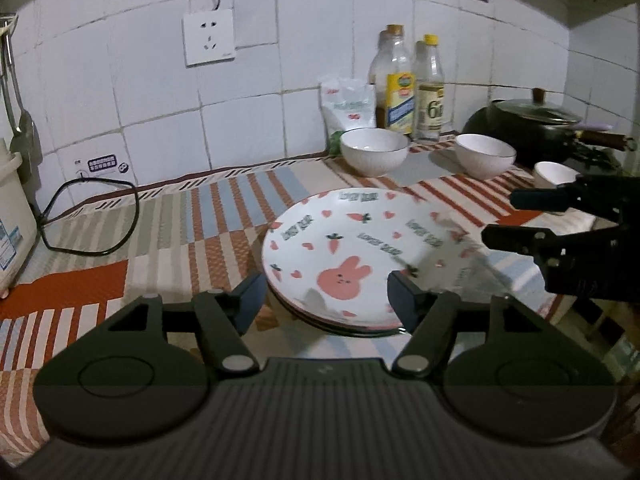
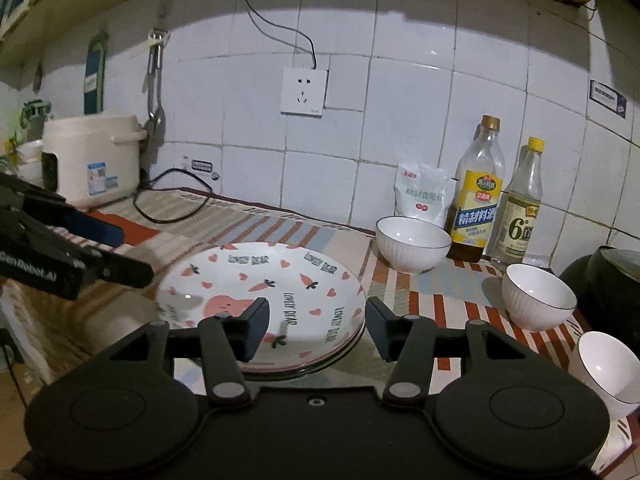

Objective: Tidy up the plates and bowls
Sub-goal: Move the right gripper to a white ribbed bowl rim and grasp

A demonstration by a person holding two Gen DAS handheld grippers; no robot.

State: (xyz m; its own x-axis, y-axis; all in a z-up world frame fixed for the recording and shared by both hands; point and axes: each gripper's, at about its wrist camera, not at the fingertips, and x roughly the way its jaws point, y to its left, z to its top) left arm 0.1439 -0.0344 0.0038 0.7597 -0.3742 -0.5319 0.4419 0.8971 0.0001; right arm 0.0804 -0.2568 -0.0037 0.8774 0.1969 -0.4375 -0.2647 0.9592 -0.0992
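Three white bowls (image 2: 414, 243) (image 2: 538, 297) (image 2: 606, 370) stand apart on the striped cloth of the bench (image 2: 404, 280), toward its right side, the first just before two bottles (image 2: 478, 200) and a salt bag (image 2: 422, 194). One stack of plates (image 2: 260, 284), rabbit-and-carrot pattern on top, lies flat at mid-bench. Left gripper (image 1: 326, 300): fingers apart, empty, raised over the stack's near rim, pads clear of it. Right gripper (image 2: 318, 328): fingers apart, empty, at the stack's right edge, not pressing it. Also present: rice cooker (image 2: 90, 156) at far left, its cord (image 2: 172, 196), wall socket (image 2: 304, 90), dark lidded pan (image 1: 528, 124) at far right.
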